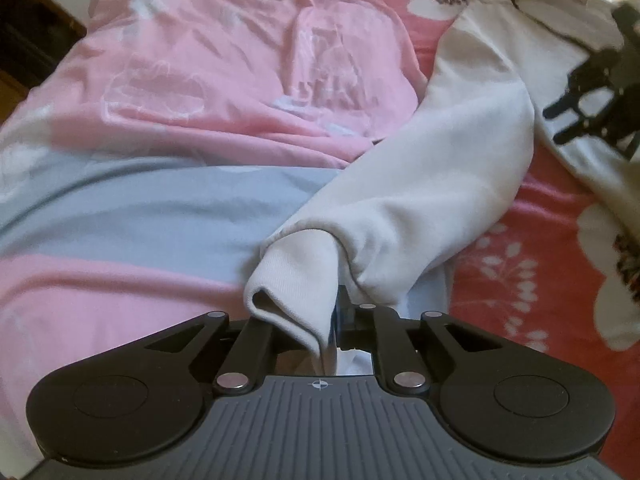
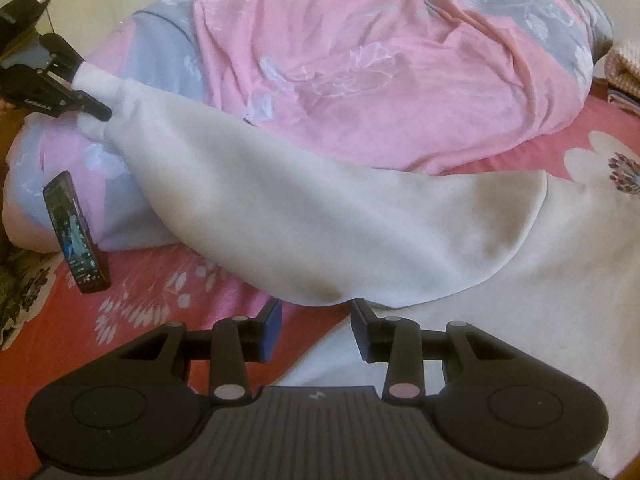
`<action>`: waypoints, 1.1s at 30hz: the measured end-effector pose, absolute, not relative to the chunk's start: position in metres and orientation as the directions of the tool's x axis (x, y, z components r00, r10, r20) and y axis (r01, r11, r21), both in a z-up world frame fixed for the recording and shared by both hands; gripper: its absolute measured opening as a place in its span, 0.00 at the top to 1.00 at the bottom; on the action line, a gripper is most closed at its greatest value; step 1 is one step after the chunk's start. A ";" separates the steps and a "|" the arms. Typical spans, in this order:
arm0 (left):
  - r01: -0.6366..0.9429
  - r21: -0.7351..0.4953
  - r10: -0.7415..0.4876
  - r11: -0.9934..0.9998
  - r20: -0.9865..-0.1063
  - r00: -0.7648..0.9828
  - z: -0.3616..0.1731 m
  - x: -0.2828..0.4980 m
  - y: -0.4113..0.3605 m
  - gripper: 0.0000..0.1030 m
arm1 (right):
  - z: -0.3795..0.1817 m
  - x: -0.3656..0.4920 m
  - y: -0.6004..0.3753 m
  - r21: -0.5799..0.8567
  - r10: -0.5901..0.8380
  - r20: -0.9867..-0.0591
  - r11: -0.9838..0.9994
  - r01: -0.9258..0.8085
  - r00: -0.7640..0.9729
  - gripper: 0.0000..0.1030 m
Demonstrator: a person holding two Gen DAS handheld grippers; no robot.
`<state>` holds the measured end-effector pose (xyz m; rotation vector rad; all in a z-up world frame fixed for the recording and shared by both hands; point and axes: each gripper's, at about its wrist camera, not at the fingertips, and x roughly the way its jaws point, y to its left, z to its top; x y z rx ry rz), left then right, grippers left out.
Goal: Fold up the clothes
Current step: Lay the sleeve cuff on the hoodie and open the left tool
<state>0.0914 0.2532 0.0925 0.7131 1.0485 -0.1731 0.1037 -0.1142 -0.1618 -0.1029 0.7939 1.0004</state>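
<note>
Left claw clamped tight on ribbed cuff of white sweatshirt sleeve, lifted off pink-and-grey quilt. Right claw wide open, holding nothing, just in front of sleeve's lower edge. White sweatshirt spread over red flowered bed sheet. Dark phone propped against quilt, near sleeve.
</note>
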 end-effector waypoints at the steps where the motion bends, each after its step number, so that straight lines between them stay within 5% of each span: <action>1: 0.457 0.488 0.210 0.744 -0.820 0.533 0.094 0.090 0.247 0.91 | -0.162 0.104 -0.114 0.269 0.712 -0.639 0.560 -0.784 0.289 0.61; 5: 0.416 0.561 0.170 0.715 -0.717 0.675 0.128 0.088 0.229 0.92 | -0.160 0.104 -0.114 0.255 0.708 -0.643 0.558 -0.790 0.293 0.61; 12: 0.315 0.438 0.290 0.842 -0.860 0.420 0.089 0.116 0.279 0.72 | -0.162 0.105 -0.115 0.262 0.698 -0.653 0.572 -0.777 0.294 0.61; 26: 0.100 0.232 0.151 0.968 -0.849 0.507 0.121 0.091 0.310 0.59 | -0.158 0.117 -0.121 0.264 0.690 -0.636 0.615 -0.743 0.345 0.60; 29: 0.104 0.210 0.122 0.972 -0.834 0.539 0.121 0.085 0.308 0.42 | -0.154 0.116 -0.121 0.257 0.692 -0.631 0.612 -0.748 0.349 0.60; 33: 0.139 0.268 0.143 0.953 -0.805 0.576 0.114 0.081 0.293 0.32 | -0.154 0.116 -0.124 0.250 0.689 -0.633 0.613 -0.749 0.352 0.60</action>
